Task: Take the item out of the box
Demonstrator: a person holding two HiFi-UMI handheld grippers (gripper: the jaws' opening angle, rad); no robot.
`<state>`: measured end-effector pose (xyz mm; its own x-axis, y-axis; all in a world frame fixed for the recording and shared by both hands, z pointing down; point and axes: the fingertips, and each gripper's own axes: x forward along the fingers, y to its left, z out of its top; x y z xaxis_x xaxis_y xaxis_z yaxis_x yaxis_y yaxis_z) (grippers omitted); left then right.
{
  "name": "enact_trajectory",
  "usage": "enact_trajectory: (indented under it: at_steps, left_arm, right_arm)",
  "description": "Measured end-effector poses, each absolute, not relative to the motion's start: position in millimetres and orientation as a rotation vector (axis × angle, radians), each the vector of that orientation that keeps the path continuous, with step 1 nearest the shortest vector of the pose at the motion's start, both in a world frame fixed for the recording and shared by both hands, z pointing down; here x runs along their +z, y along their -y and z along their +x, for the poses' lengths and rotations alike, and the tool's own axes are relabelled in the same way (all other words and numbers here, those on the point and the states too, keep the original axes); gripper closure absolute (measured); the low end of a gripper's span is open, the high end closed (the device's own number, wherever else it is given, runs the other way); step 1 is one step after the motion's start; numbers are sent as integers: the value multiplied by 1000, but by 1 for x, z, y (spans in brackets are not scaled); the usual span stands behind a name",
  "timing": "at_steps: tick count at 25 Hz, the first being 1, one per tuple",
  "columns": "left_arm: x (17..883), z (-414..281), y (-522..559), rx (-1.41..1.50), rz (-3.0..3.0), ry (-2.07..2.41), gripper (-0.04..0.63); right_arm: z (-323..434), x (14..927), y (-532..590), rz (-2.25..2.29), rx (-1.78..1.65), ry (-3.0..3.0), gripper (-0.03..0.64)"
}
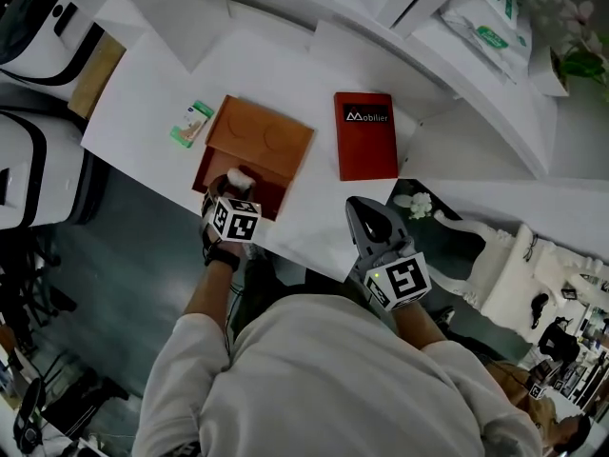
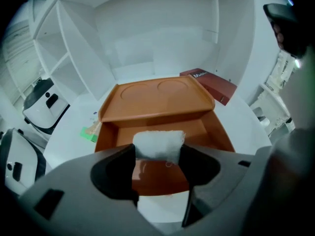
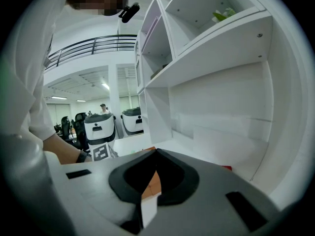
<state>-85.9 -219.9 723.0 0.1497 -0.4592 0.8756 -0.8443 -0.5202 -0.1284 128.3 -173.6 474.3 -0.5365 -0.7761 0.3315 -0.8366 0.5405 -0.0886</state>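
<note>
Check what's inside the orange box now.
A white fluffy item, pinched by the left hand-held gripper, above the box's bare floor. The box's near corners are covered by the gripper body.

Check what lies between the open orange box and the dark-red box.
Only bare white tabletop between the open orange cardboard box and flat dark-red box; head view.

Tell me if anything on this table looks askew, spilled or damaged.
Nothing stands out. The orange box sits open and intact, the left tongs grip the white wad over it, and nothing is spilled.
</note>
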Motion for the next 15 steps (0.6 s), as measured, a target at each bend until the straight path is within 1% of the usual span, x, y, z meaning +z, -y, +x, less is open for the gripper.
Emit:
enact_trajectory:
  at_steps: [15]
  left_arm:
    - [594,-102,212,864,2275,1399,319]
  right_arm:
    - [83,439,159,1319,232,2599,594]
